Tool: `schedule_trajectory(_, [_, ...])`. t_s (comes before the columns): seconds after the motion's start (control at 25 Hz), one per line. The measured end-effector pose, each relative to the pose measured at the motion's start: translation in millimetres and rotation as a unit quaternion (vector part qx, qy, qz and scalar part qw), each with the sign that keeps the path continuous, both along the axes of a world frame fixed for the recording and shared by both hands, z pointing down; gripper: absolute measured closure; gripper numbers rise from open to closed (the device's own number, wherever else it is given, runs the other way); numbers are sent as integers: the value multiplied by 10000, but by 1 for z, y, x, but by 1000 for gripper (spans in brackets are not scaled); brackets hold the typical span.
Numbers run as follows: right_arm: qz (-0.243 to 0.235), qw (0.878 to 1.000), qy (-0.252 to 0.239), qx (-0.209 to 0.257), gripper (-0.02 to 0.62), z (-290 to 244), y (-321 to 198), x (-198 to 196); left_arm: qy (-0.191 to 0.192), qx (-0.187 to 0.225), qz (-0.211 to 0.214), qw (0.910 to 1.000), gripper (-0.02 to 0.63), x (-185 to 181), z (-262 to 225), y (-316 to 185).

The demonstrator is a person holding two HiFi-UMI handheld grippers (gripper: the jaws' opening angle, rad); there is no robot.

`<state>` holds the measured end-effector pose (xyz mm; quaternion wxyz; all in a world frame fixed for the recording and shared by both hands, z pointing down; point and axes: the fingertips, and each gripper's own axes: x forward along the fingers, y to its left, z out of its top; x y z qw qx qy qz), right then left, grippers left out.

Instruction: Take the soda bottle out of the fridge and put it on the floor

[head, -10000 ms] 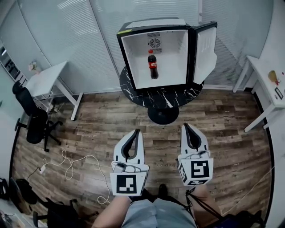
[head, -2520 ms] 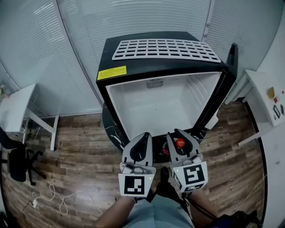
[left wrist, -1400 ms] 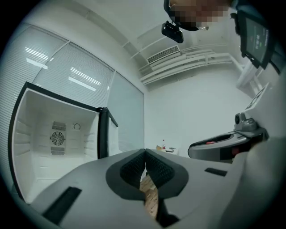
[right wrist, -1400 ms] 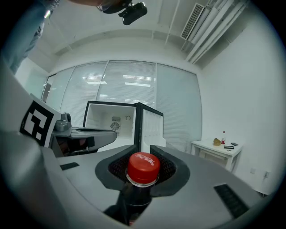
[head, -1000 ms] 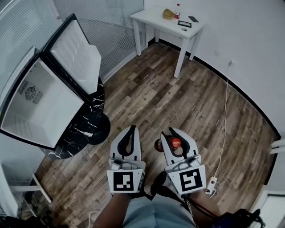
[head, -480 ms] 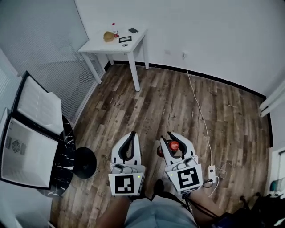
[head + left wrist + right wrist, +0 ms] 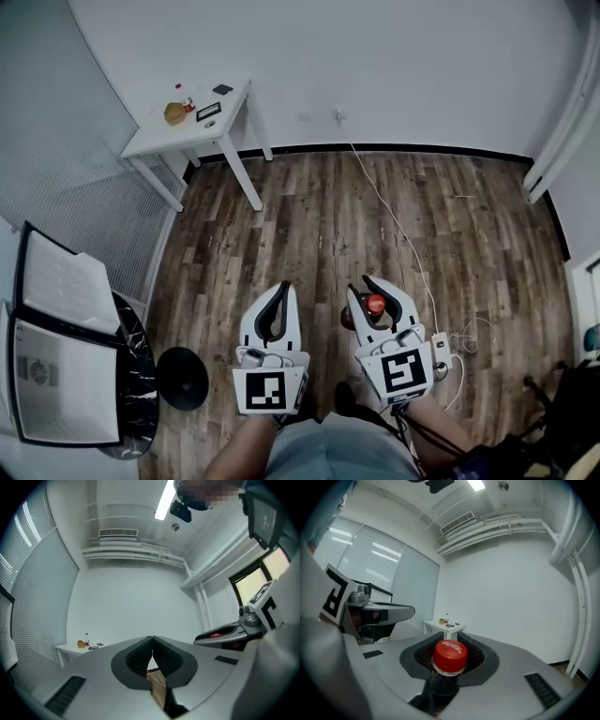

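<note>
The soda bottle [image 7: 374,305], dark with a red cap [image 7: 450,656], hangs upright over the wooden floor [image 7: 319,225]. My right gripper [image 7: 377,298] is shut on its neck just under the cap. My left gripper [image 7: 275,311] stands beside it, jaws shut and empty; in the left gripper view its pads [image 7: 153,657] meet. Both grippers point level. The open, empty fridge [image 7: 56,375] shows at the head view's lower left edge, on a round black table [image 7: 141,375].
A white desk [image 7: 192,117] with small items stands at the back left by the wall. A white cable [image 7: 394,225] runs across the floor to a power strip [image 7: 441,354] beside my right gripper. Dark gear sits at the lower right corner.
The view has swung away from the fridge, which slid to the left edge. The white desk moved left and the wall came into view. Both grippers kept their poses, bottle still held.
</note>
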<state>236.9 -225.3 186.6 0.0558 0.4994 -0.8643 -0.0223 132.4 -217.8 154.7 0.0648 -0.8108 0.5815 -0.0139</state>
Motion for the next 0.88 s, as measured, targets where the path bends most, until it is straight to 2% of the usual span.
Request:
schedule_trajectory(0.12, [100, 9999, 14, -38, 489, 6, -7, 3, -68, -136, 75, 9999, 589, 1, 11, -8])
schedule_trajectory(0.28, [123, 9998, 13, -153, 490, 20, -18, -1, 178, -310, 158, 9992, 589, 3, 22, -21])
schedule_trajectory(0.88, [191, 9963, -122, -834, 491, 125, -36, -20, 146, -1148, 253, 9930, 590, -10, 135, -43])
